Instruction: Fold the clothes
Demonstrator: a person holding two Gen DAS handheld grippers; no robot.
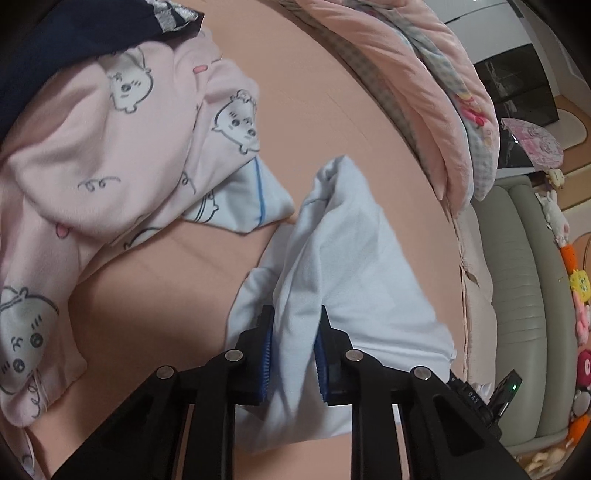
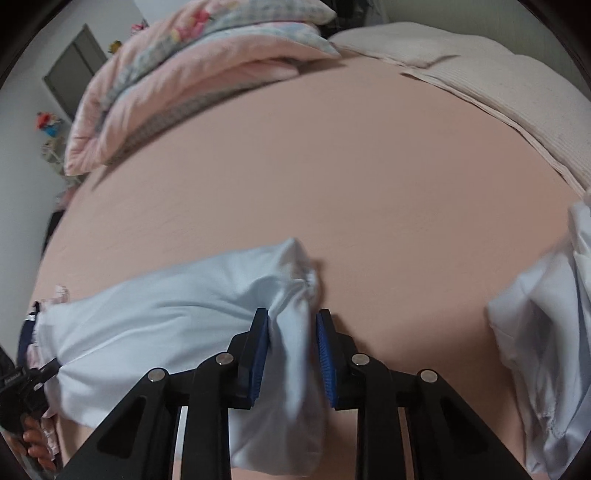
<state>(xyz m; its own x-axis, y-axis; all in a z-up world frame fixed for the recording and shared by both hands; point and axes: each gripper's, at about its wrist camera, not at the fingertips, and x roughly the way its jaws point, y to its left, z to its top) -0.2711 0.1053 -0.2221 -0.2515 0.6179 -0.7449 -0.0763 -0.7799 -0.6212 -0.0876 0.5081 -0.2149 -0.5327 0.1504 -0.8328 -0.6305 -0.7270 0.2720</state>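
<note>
**Folding barely begun: one garment in hand, a pile waiting**

The left gripper point(image 1: 294, 325) pinches a bunched light-blue garment point(image 1: 343, 258) over the pink bed sheet point(image 1: 314, 96). The right gripper point(image 2: 291, 328) straddles its other end, jaws seemingly not quite clamped. Beyond, the cartoon-print pyjamas point(image 1: 110, 147) and a navy garment point(image 1: 74, 33) lie unfolded.

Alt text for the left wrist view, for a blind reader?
The left gripper pinches a bunched pale blue cotton garment above a peach bedsheet. A pink cartoon-print garment lies heaped to the left, a folded pink quilt behind.
</note>
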